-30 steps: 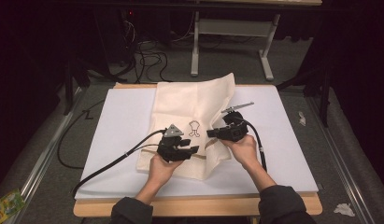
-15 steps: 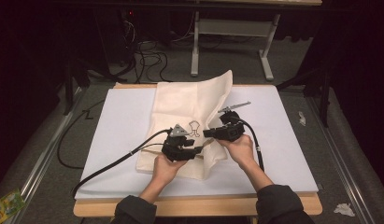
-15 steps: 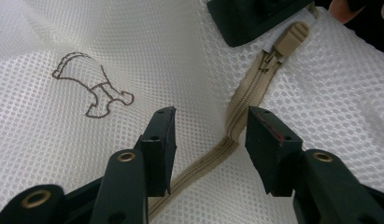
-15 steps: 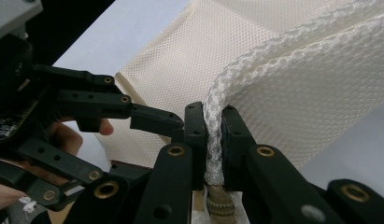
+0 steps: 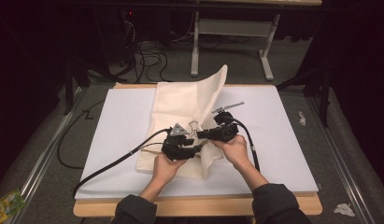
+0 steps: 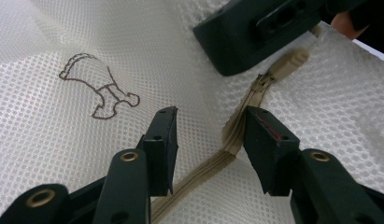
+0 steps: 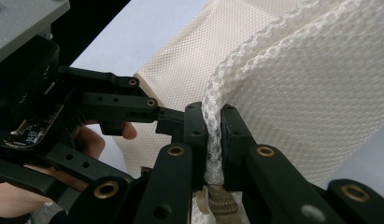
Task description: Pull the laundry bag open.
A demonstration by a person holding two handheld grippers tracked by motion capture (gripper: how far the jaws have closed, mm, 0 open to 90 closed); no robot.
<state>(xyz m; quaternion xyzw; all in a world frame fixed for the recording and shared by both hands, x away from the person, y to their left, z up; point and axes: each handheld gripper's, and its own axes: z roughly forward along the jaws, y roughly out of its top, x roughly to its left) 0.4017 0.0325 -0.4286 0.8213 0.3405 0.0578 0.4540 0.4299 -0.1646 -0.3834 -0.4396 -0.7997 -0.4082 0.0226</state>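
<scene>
A cream mesh bag (image 5: pixel 180 102) with a small printed outline (image 6: pixel 101 88) lies on the white table top. My right gripper (image 7: pixel 213 116) is shut on a raised fold of the mesh (image 7: pixel 297 93), just above the tan zipper pull (image 7: pixel 220 200). My left gripper (image 6: pixel 210 119) is open; its jaws have just been closing, with the tan zipper (image 6: pixel 203 172) between them and bunched against one pad. In the high view the left gripper (image 5: pixel 198 148) and right gripper (image 5: pixel 202 135) meet tip to tip at the bag's near right part. The other gripper's jaw (image 6: pixel 255 32) sits close ahead.
The white table top (image 5: pixel 283 140) has a wooden front edge (image 5: pixel 203 207). Each gripper trails a black cable (image 5: pixel 115 163) across the table. A table frame (image 5: pixel 231 28) and loose cords stand on the floor behind. A green packet (image 5: pixel 7 205) lies on the floor at the near left.
The right gripper has edged slightly left toward the left one, keeping the fold. The left hand has stayed where it was.
</scene>
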